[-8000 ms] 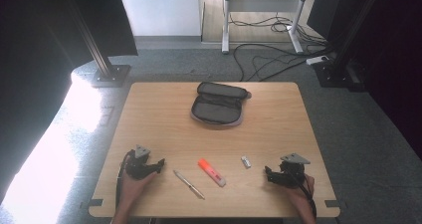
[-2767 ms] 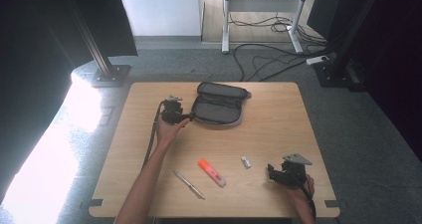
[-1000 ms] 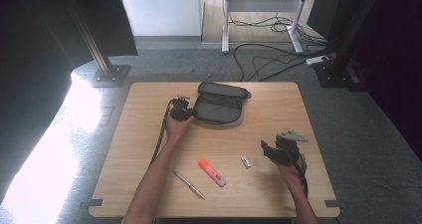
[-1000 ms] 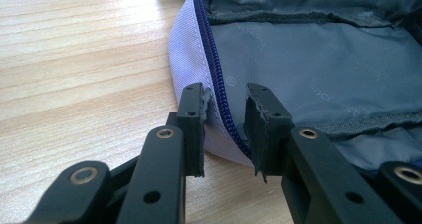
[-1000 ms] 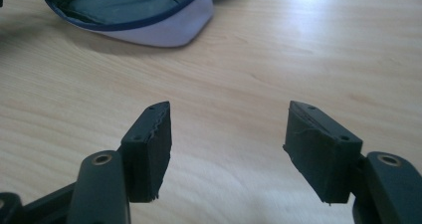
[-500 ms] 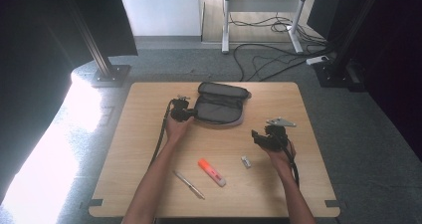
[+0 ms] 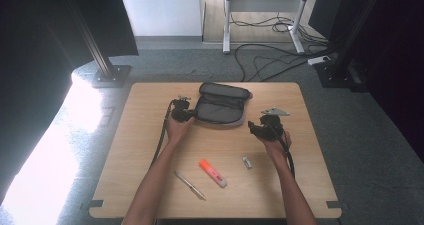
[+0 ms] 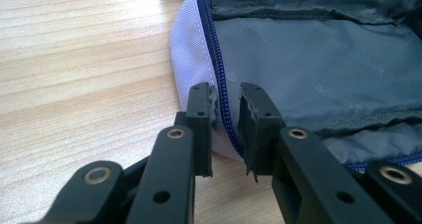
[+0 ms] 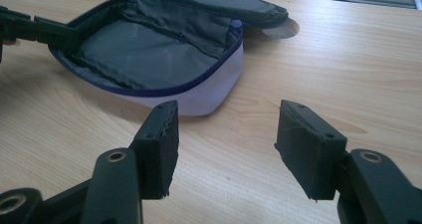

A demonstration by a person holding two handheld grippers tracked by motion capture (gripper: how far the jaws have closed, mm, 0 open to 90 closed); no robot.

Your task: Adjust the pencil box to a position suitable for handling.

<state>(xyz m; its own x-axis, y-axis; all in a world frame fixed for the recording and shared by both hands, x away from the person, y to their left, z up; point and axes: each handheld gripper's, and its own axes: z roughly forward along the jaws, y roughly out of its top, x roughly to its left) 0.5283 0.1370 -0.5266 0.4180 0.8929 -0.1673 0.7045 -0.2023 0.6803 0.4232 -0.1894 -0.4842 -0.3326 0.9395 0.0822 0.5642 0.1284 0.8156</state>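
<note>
A grey fabric pouch [image 7: 220, 105] with a blue zipper lies unzipped at the table's far middle, its lid flap folded back. My left gripper [image 7: 186, 114] is at its left end. In the left gripper view the jaws [image 8: 226, 97] straddle the zippered rim of the pouch [image 8: 308, 59]; they have just been closing, and a narrow gap still shows beside the rim. My right gripper [image 7: 255, 129] hovers just right of the pouch. Its jaws [image 9: 226, 119] stand open, having just narrowed a little, with nothing between them. They face the pouch's lilac corner [image 9: 219, 84].
An orange marker [image 7: 212, 172], a pen [image 7: 189, 185] and a small white object [image 7: 246, 162] lie on the wooden table [image 7: 310, 185] nearer the person. Cables and metal stands are on the floor beyond the far edge.
The right gripper has travelled from the near right of the table up and left toward the pouch's right end. The left gripper has stayed at the pouch's left rim.
</note>
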